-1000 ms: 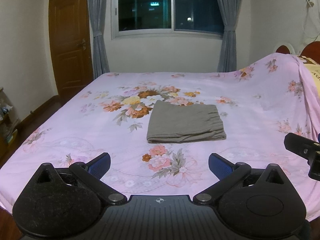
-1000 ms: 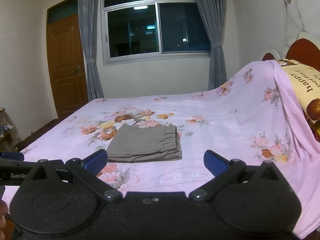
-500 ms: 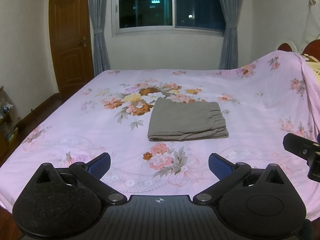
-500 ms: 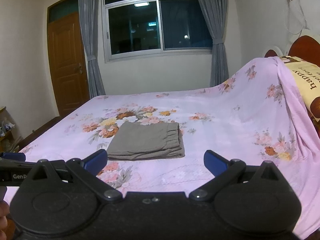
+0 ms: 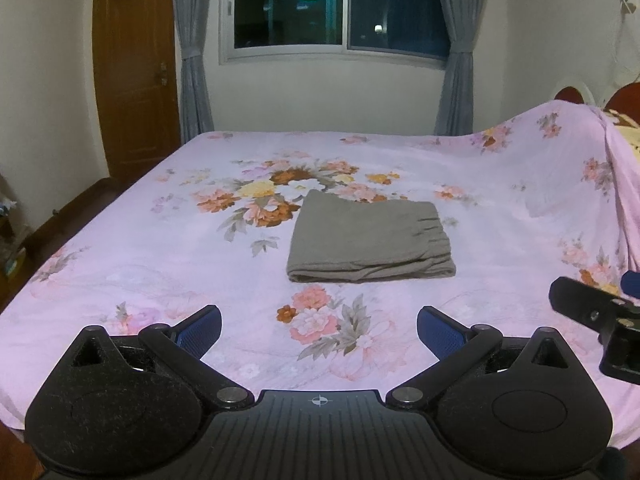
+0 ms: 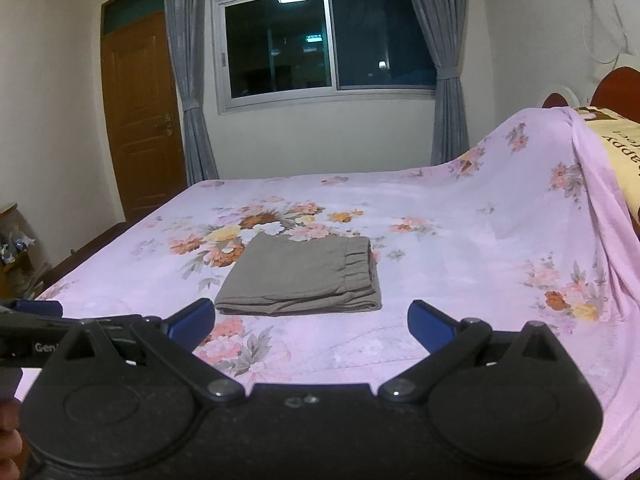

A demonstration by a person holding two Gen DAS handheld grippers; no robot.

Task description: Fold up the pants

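The grey-brown pants [image 5: 370, 238] lie folded into a flat rectangle in the middle of the pink floral bed [image 5: 120, 256], waistband to the right. They also show in the right wrist view [image 6: 302, 278]. My left gripper [image 5: 319, 330] is open and empty, held above the bed's near edge, well short of the pants. My right gripper [image 6: 311, 322] is open and empty, also short of the pants. Part of the right gripper shows at the right edge of the left wrist view [image 5: 592, 320]. Part of the left gripper shows at the left of the right wrist view [image 6: 32, 320].
The sheet rises over pillows at the right [image 6: 560, 168]; a yellow pillow [image 6: 620, 148] shows there against a wooden headboard. A window with grey curtains [image 5: 336, 8] is behind the bed. A wooden door [image 5: 136, 80] and floor clutter stand at the left.
Both grippers have tilted and drifted slightly, so the pants sit a little lower and nearer in both views. The pants have not moved. Both grippers stay open.
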